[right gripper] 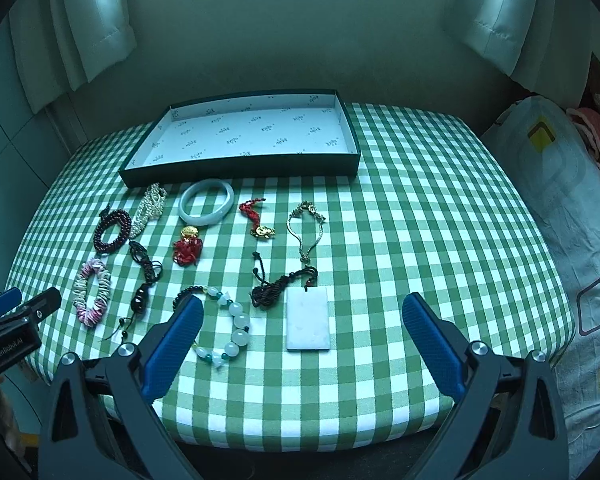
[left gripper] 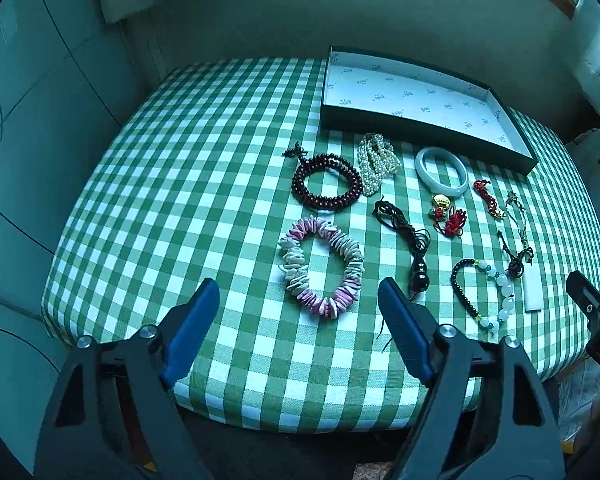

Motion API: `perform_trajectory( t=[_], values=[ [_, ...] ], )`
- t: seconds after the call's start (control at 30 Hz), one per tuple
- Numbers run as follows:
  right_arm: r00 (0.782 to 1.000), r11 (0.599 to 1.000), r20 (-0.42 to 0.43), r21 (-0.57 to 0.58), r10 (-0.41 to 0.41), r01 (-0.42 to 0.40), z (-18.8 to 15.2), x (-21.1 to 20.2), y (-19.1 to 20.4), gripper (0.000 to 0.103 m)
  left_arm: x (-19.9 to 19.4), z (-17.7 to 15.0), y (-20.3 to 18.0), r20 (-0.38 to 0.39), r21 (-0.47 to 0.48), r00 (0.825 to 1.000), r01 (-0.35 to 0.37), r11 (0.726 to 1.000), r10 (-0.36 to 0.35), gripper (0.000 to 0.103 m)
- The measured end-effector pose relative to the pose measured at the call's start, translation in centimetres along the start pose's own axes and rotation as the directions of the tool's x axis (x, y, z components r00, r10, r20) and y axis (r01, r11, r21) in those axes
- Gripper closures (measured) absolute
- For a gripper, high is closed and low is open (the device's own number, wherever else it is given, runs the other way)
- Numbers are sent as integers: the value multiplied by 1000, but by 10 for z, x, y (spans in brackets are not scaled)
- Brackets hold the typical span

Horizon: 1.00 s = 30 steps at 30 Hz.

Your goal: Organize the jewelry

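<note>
Both tools, left tool (left gripper: 298, 300) and right tool (right gripper: 302, 318), spread and empty above the near tabletop (right gripper: 420, 208). Beyond them lie shell bracelet (left gripper: 322, 266), bangle (right gripper: 207, 202) and other jewelry; far box (right gripper: 244, 136) holds nothing: sorting not yet begun.

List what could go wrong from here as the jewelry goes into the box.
1. The cords of the black pendant trail loose, close to the bead bracelet; lifting one may drag the other.
2. The thin chain lies flat on the cloth; the open right gripper may pinch fabric instead.
3. The shell bracelet is wide, and the left gripper may catch only one side, so it may swing or slip before the box.
</note>
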State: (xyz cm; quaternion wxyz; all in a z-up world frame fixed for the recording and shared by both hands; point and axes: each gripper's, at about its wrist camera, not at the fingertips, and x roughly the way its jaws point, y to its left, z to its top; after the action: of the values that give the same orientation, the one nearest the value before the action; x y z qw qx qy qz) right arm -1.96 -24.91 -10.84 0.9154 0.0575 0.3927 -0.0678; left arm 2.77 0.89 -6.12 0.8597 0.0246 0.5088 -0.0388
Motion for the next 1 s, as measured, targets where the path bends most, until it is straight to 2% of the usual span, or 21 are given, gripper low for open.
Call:
perform_trajectory(
  t=[0.17,0.43,0.47,0.5,0.57,1.0],
  values=[
    [999,1000,-44,-11,2,-2,-9,18,-9,4,13,0,7,-12,-14,1000,-12,1000,12,24],
    [997,998,-73,-58,2,-6,-9,37,1,8,25,0,12,-39,-23,998,-40,999,39,23],
    [997,998,-77,-61,-4,0,-9,39,2,18,26,0,12,-40,-22,998,-40,999,39,23],
    [996,998,-85,-57,-16,12,-9,41,1,39,27,0,13,-41,-21,998,-41,999,41,23],
    [995,999,-102,-35,-22,18,-9,45,-4,48,27,1,13,-40,-21,998,-44,999,43,22],
    [989,999,-142,-43,-33,27,-8,67,-3,48,35,1,20,-49,-32,997,-64,997,63,21]
  ],
)
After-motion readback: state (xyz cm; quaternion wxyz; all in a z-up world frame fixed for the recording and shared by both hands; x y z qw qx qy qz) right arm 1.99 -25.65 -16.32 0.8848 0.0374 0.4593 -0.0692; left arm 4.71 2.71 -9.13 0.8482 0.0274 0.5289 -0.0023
